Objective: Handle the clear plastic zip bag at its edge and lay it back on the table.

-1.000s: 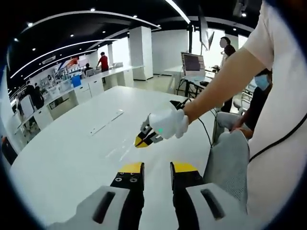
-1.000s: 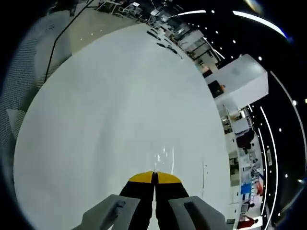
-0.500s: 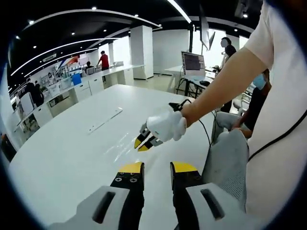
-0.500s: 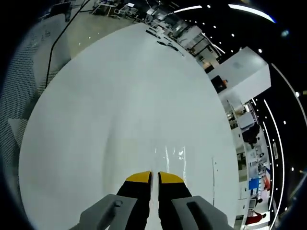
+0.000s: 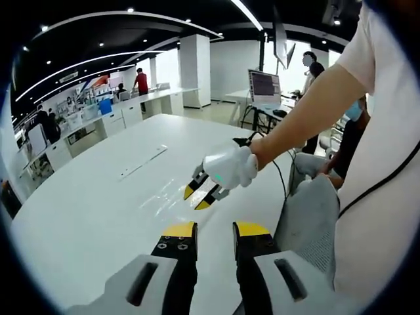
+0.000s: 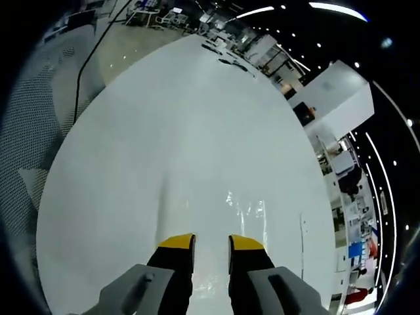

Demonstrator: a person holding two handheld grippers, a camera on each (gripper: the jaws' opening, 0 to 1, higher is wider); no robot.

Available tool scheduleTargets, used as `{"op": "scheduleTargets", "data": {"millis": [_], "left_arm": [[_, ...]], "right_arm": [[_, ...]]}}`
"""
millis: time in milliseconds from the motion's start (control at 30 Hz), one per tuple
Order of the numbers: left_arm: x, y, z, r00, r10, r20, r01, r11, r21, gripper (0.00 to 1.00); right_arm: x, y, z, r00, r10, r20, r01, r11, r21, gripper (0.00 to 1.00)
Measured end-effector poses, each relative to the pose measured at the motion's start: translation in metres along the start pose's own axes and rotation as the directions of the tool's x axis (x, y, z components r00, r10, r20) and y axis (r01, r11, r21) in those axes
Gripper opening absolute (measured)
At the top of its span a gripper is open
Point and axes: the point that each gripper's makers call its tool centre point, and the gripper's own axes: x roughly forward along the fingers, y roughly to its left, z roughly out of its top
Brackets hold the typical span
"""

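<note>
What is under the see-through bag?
The clear zip bag lies flat on the white table, so the tabletop shows through it. Nothing else appears beneath it. The right gripper hovers at its near edge, jaws open.

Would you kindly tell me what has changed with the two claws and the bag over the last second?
The right claw, shut a second ago on the clear zip bag, has opened its jaws and let go; the bag now lies flat on the white table. Seen from the left gripper view, it has also lifted slightly. The left claw stayed open and empty, hovering above the table.
</note>
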Motion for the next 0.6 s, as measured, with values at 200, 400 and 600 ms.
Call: {"op": "scheduleTargets", "data": {"millis": [200, 400, 600], "left_arm": [[-0.001, -0.003, -0.002, 1.000, -0.001, -0.001, 0.001, 1.000, 0.004, 0.19], [-0.001, -0.006, -0.005, 1.000, -0.003, 0.000, 0.003, 1.000, 0.006, 0.19], [-0.002, -0.010, -0.011, 1.000, 0.001, 0.007, -0.001, 1.000, -0.001, 0.20]], "right_arm": [[-0.009, 0.004, 0.002, 1.000, 0.006, 0.011, -0.007, 1.000, 0.021, 0.24], [-0.021, 0.008, 0.002, 1.000, -0.004, 0.027, 0.003, 0.998, 0.061, 0.25], [-0.037, 0.014, 0.005, 0.998, -0.011, 0.068, 0.001, 0.989, 0.148, 0.34]]}}
